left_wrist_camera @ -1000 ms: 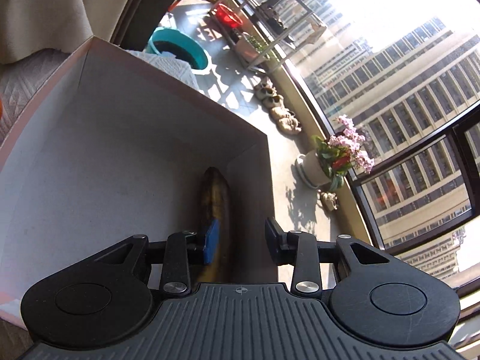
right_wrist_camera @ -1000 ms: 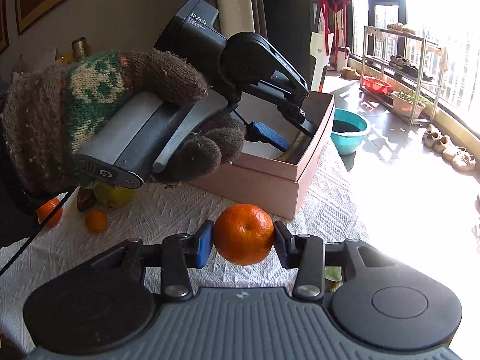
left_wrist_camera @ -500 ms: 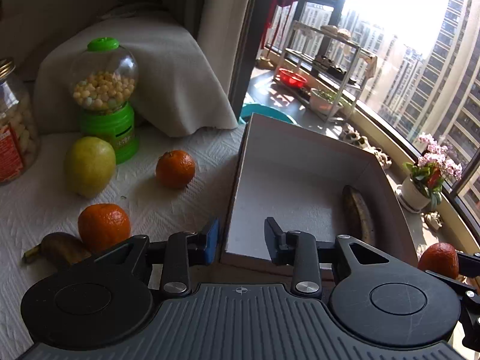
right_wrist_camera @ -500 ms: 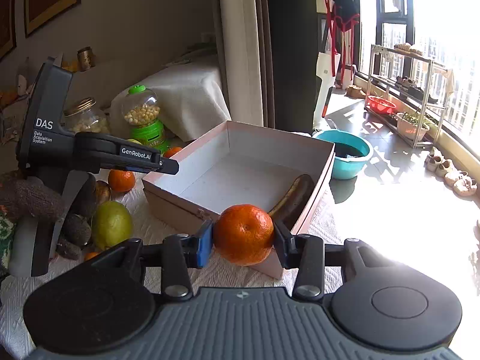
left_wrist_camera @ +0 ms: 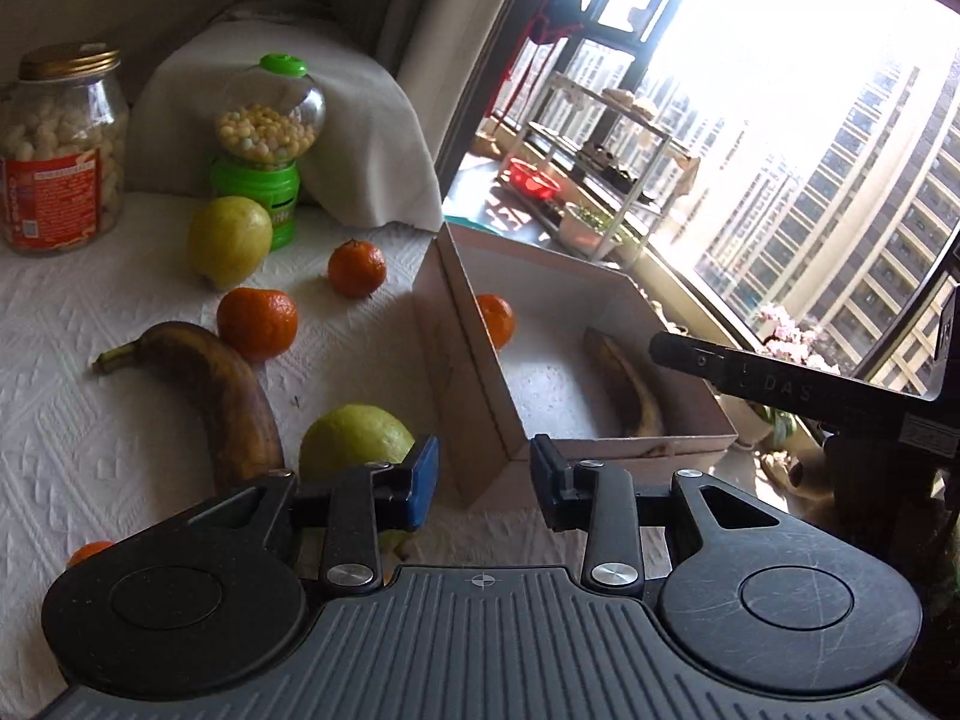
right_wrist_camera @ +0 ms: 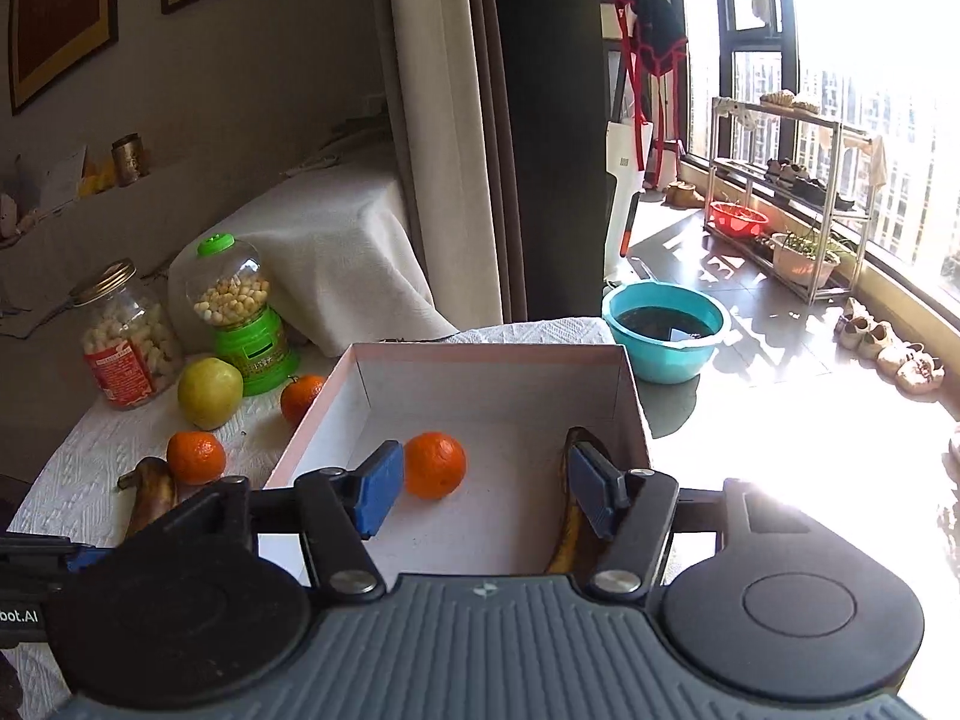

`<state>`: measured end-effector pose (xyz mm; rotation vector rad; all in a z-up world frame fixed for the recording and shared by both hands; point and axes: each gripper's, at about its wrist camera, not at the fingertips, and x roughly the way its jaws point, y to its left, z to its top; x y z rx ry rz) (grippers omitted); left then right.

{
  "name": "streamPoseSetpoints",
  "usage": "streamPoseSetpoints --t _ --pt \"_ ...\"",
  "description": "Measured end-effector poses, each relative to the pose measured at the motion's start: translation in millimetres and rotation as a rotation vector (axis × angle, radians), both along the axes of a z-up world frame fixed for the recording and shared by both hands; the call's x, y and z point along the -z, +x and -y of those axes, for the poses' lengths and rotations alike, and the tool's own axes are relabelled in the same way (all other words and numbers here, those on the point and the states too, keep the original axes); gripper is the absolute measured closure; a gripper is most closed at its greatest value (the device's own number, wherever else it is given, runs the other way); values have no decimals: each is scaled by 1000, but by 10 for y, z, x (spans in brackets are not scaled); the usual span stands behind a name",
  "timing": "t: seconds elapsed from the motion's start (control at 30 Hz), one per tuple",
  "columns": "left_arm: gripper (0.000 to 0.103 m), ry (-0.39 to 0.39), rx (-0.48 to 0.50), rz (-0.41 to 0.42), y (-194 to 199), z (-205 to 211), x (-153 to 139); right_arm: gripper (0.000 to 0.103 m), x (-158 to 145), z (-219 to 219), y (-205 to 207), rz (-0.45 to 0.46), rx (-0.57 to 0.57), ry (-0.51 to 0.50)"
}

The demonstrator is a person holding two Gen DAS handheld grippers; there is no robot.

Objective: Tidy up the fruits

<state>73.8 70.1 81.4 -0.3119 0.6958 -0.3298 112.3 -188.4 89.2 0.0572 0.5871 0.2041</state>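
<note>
While our right gripper (right_wrist_camera: 485,495) hangs over the box (right_wrist_camera: 492,351), its jaws are opening and stand wide, with no pad touching anything. The tangerine (right_wrist_camera: 435,465) lies on the box floor past the blue pads, nearer the left one but clear of it. A brown banana (right_wrist_camera: 573,534) lies along the box's right wall, partly behind the right pad.

Our left gripper (left_wrist_camera: 483,483) is over the white cloth (left_wrist_camera: 72,312) at the near corner of the box. Its jaws stand narrow and are opening, with nothing between them; only the box corner shows beyond the gap.

On the cloth left of the box we see a second brown banana (left_wrist_camera: 210,384), two tangerines (left_wrist_camera: 257,323) (left_wrist_camera: 356,267), and two yellow-green fruits, one (left_wrist_camera: 354,441) just behind our left pad and one (left_wrist_camera: 228,240) beside the green candy dispenser (left_wrist_camera: 264,144). A jar (left_wrist_camera: 57,150) with a gold lid stands at the far left. A sliver of another orange fruit (left_wrist_camera: 89,551) peeks out at the lower left edge, too hidden to name.

From the left view, the tangerine in the box sits against the near left wall, well apart from the banana there.
</note>
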Motion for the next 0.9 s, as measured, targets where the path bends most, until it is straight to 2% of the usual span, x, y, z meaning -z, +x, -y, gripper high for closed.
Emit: streamPoseSetpoints --t 0.1,0.2,0.37,0.47,0.6,0.9 --pt "65 56 -86 38 -205 -246 -43 34 107 -166 -251 16 -28 -16" --pt "65 92 -193 43 -332 -506 -56 32 236 -316 -484 8 -78 -11" --pt "65 100 -316 -28 -411 -870 32 32 446 -610 -649 -15 -160 -71" --pt "66 101 -331 -47 -437 -944 62 31 496 -689 -573 -22 -155 -94" --pt "66 99 -312 -47 -479 -943 84 31 504 -644 -408 -50 -165 -39" --pt "66 141 -288 -59 -486 -912 107 30 592 -774 -232 -64 -154 -84"
